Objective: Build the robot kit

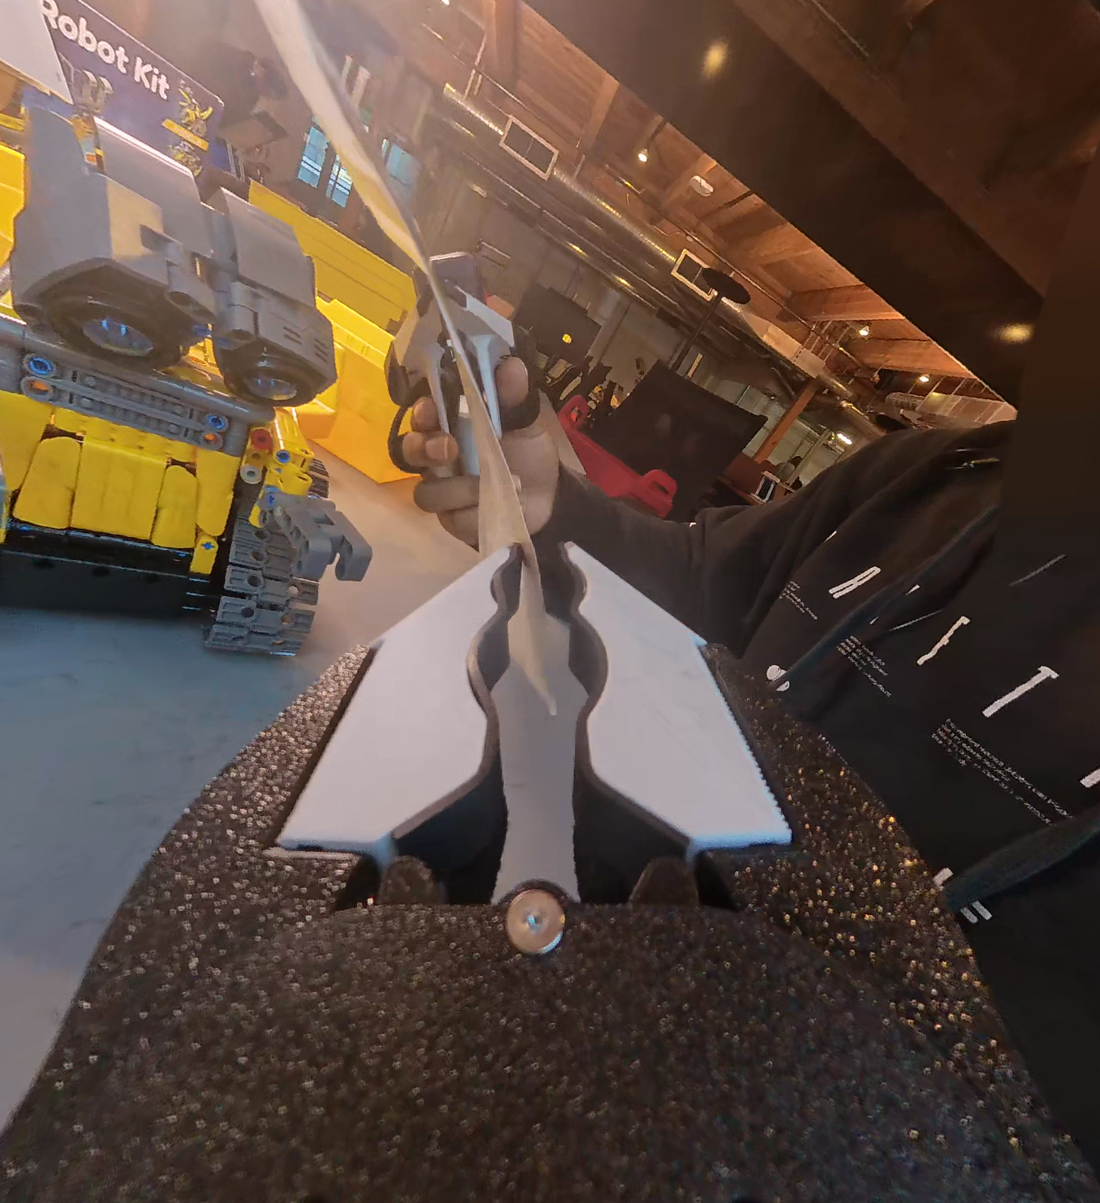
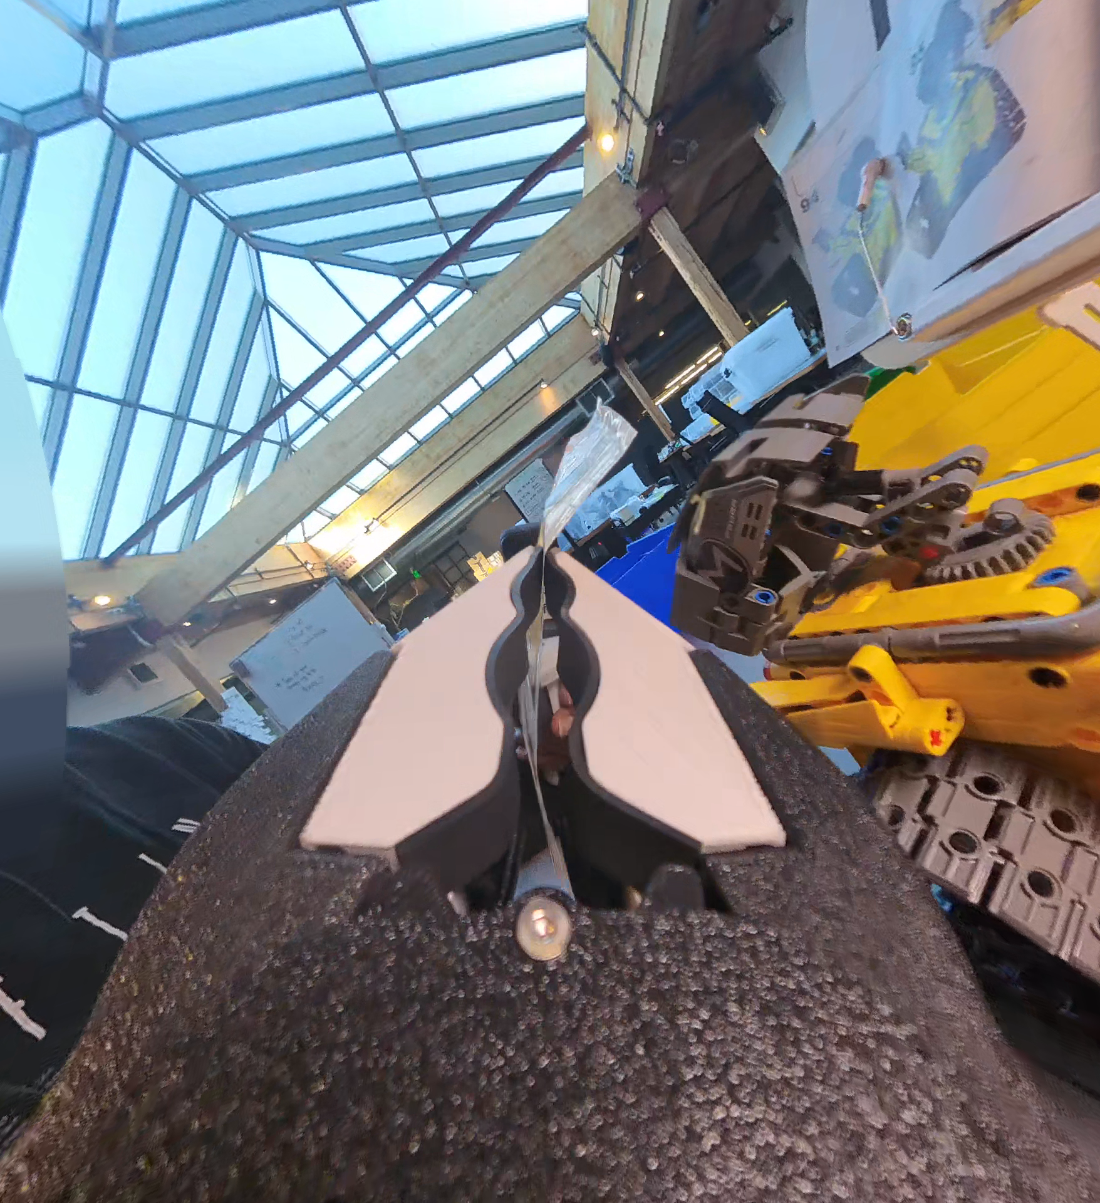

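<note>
My left gripper (image 1: 524,553) is shut on the edge of a thin clear plastic bag (image 1: 404,215) that stretches up and away to the upper left. The right gripper shows farther off in the left wrist view (image 1: 463,364), held in a person's hand (image 1: 502,475), and it grips the same bag. In the right wrist view my right gripper (image 2: 544,553) is shut on the clear plastic bag (image 2: 590,456), which sticks up beyond the fingertips. Both grippers are lifted above the table, close to a yellow and grey brick-built robot (image 1: 137,403).
The brick robot also fills the right of the right wrist view (image 2: 964,651), with its grey tracks (image 2: 1022,866) close by. A grey tabletop (image 1: 79,716) lies below. Yellow bins (image 1: 352,273), a printed box (image 1: 137,84) and an instruction booklet (image 2: 938,150) stand behind. A person's dark sleeve (image 1: 860,553) is at right. One gripper's finger ends stand about 12 cm off the other's.
</note>
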A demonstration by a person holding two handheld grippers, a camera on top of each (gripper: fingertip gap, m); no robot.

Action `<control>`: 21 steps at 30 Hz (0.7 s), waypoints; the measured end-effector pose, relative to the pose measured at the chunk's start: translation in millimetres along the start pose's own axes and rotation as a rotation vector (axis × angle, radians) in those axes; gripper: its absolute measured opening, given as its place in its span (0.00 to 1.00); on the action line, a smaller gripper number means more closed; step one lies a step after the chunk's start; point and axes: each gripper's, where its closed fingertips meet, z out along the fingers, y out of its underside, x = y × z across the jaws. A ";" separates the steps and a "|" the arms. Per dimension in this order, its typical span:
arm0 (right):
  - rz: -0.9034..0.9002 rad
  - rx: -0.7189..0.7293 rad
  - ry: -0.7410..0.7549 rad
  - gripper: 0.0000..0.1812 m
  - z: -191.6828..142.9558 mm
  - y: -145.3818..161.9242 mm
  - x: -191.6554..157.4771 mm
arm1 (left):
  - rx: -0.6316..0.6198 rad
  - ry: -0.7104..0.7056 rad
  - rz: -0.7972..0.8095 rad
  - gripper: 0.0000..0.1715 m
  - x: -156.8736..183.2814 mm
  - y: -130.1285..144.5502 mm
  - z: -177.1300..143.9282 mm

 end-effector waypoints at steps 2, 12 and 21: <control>0.012 -0.009 0.027 0.00 0.9 4.1 6.3 | 0.011 -0.004 0.002 0.03 -0.3 -1.9 -0.8; -0.086 -0.068 0.113 0.00 1.9 11.8 16.8 | 0.081 -0.061 0.000 0.00 -9.1 -16.3 -12.8; -0.314 -0.146 0.195 0.11 -4.2 6.7 19.5 | 0.155 -0.060 0.002 0.00 -7.9 -30.0 -22.5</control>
